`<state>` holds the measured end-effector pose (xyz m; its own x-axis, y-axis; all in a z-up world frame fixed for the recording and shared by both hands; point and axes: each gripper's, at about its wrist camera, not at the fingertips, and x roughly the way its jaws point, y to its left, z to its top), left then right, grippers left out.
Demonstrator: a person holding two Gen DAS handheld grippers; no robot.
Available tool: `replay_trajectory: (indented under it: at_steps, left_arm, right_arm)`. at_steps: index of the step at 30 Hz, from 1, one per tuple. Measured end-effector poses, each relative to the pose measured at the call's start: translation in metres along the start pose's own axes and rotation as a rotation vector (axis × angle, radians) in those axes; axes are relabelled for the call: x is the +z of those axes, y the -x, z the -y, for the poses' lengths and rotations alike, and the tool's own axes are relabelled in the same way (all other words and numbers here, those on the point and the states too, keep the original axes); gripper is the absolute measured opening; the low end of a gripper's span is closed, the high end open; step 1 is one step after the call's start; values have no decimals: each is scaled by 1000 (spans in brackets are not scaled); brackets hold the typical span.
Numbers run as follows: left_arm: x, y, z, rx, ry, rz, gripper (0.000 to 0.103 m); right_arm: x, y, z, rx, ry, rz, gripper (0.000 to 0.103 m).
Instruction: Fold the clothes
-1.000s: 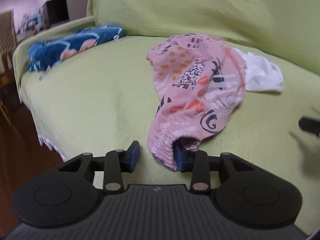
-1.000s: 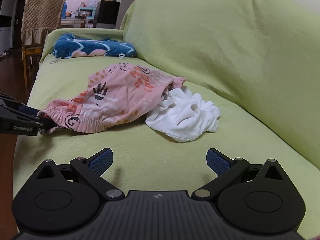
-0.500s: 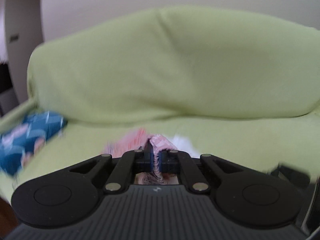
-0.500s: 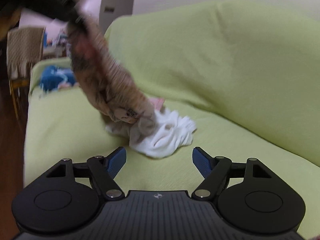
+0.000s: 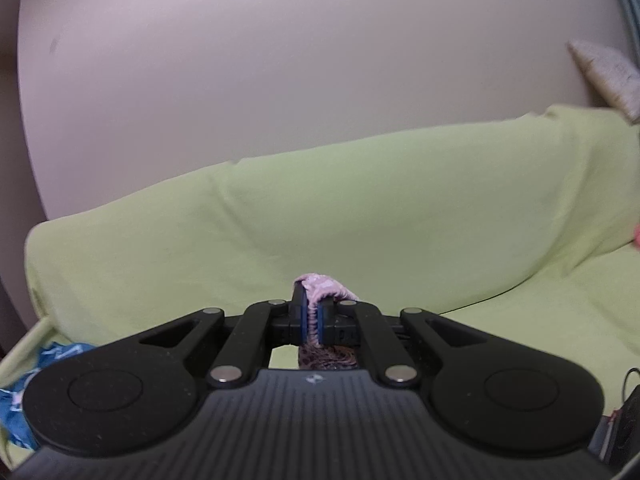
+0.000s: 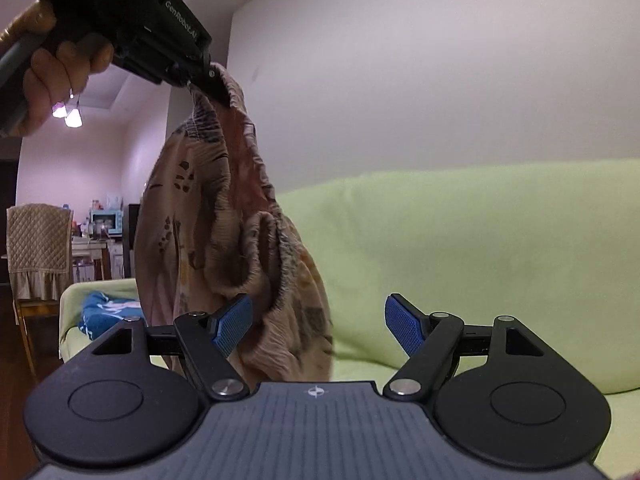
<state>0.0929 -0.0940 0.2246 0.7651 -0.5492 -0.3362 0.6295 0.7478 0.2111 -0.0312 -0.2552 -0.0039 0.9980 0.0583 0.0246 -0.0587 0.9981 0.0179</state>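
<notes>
My left gripper (image 5: 313,314) is shut on the elastic edge of the pink patterned garment (image 5: 324,286), raised well above the sofa. In the right wrist view that left gripper (image 6: 200,80) sits at the upper left, held by a hand (image 6: 60,72), and the pink patterned garment (image 6: 224,248) hangs down from it in a bunched loop. My right gripper (image 6: 318,322) is open; its left fingertip (image 6: 232,322) is close to the hanging cloth, nothing is pinched between the pads. The white garment is out of view.
A green-covered sofa (image 6: 480,264) fills the background, with a blue patterned cloth (image 6: 104,312) on its far left end. A covered chair (image 6: 38,244) and shelves stand in the room beyond. A plain wall (image 5: 300,80) rises behind the sofa back.
The left gripper closed on the pink garment's edge and lifted it high off the sofa. The right gripper rose with it and now stands close to the hanging cloth.
</notes>
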Motion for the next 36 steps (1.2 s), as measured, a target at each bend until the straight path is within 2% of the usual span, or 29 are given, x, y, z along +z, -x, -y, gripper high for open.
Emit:
replay_trajectory:
  at_steps: [2,6,11,13,15,16,19,24,29,32,36]
  left_arm:
    - [6,11,15,-19,1,18,2]
    - [18,29,43,-106,-4,43,2]
    - [26,51,79,-168,-69,79,2]
    - [27,56,87,-167,-92,89,2]
    - [27,60,94,-161,-116,97,2]
    - [25,61,96,-151,-127,95,2]
    - [15,67,91,-109,-132,76,2]
    - [-8,68,62,-79,-72,47,2]
    - [-28,85,48,-134,-60,57,5]
    - [-41,106,47,-175,-94,81,6]
    - [-37,115,59,-216,-144,99,9]
  right_arm:
    - [-1,11,2,-13,29,4,71]
    - [-4,34,5,-38,86,12,64]
    - [-8,63,9,-71,158,22,40]
    - [-9,75,11,-83,187,26,37]
    - [-11,86,12,-96,216,30,15]
    - [-9,91,14,-99,223,36,0]
    - [14,105,37,-87,144,80,0]
    - [77,142,84,-150,42,143,0]
    - [127,182,93,-174,59,157,0]
    - [145,206,87,-161,82,132,0]
    - [159,225,84,-184,100,82,0]
